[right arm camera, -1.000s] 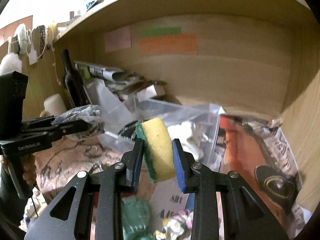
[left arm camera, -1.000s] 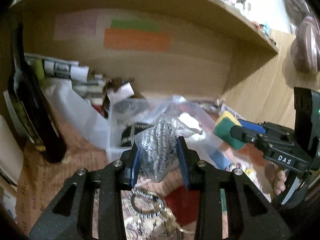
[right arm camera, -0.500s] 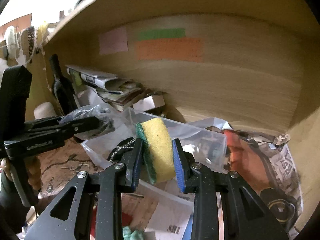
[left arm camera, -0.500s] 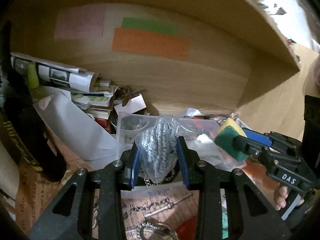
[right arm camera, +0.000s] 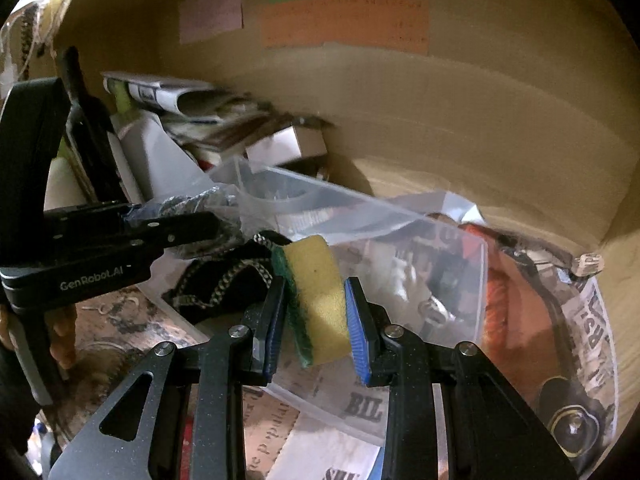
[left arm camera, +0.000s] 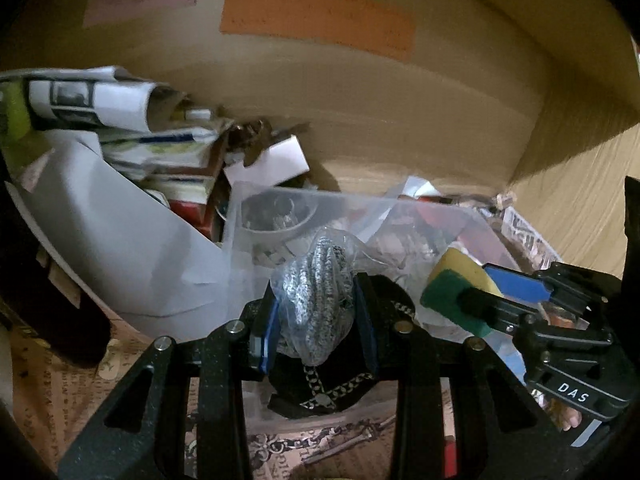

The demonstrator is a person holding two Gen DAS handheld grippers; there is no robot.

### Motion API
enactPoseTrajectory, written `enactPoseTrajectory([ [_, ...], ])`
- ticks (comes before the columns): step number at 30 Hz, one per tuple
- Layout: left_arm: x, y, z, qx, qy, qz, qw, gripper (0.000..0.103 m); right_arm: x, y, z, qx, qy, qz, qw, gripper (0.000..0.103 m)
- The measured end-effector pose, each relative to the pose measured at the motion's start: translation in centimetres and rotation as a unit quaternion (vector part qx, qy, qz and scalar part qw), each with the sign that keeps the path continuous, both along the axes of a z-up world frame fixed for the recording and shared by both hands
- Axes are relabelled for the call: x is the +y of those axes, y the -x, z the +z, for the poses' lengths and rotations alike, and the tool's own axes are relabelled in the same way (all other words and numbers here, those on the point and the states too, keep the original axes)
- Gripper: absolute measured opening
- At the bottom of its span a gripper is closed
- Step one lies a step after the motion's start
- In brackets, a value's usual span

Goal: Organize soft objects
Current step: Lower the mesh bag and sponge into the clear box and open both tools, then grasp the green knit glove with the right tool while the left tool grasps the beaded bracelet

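Observation:
My left gripper (left arm camera: 318, 316) is shut on a silver scourer in a clear plastic wrap (left arm camera: 316, 292), held over the near end of a clear plastic bin (left arm camera: 256, 216). My right gripper (right arm camera: 316, 320) is shut on a yellow sponge with a green scrub side (right arm camera: 316, 292), also over the bin (right arm camera: 320, 196). The sponge shows at the right of the left wrist view (left arm camera: 456, 284). The scourer shows at the left of the right wrist view (right arm camera: 192, 206). A black cloth with chain trim (left arm camera: 320, 392) lies in the bin below the scourer.
The bin sits inside a wooden shelf recess with coloured paper labels (left arm camera: 320, 16) on the back wall. Rolled papers and boxes (left arm camera: 120, 120) are piled at the back left. A dark bottle (right arm camera: 86, 120) stands at the left. A clear bag and newspaper (right arm camera: 560, 320) lie at the right.
Both grippers have moved forward and deeper into the shelf, closer to the clear bin. Each still holds its object.

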State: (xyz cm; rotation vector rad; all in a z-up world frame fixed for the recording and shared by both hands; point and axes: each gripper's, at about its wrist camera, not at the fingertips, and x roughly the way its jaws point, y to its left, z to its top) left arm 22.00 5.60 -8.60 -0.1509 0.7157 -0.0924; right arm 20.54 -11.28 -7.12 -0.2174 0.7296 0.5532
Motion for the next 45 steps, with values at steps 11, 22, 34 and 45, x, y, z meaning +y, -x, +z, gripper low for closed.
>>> enactPoseTrajectory([
  [11, -0.7, -0.1, -0.6, 0.014, -0.014, -0.008, 0.9998, 0.051, 0.4, -0.7, -1.5, 0.020, 0.021, -0.002, 1.000, 0.036],
  [22, -0.7, 3.8, 2.2, -0.030, -0.018, -0.004, 0.9994, 0.069, -1.1, 1.8, 0.9, -0.022, -0.011, -0.008, 1.000, 0.059],
  [34, -1.0, 9.6, 4.0, -0.065, -0.043, -0.010, 0.9969, 0.089, -3.5, 7.7, 4.7, -0.090, -0.051, -0.010, 0.995, 0.070],
  [45, -1.1, 12.5, 0.1, -0.010, -0.049, -0.018, 0.9986, 0.090, -4.6, 11.2, 1.8, -0.058, -0.047, -0.005, 0.997, 0.071],
])
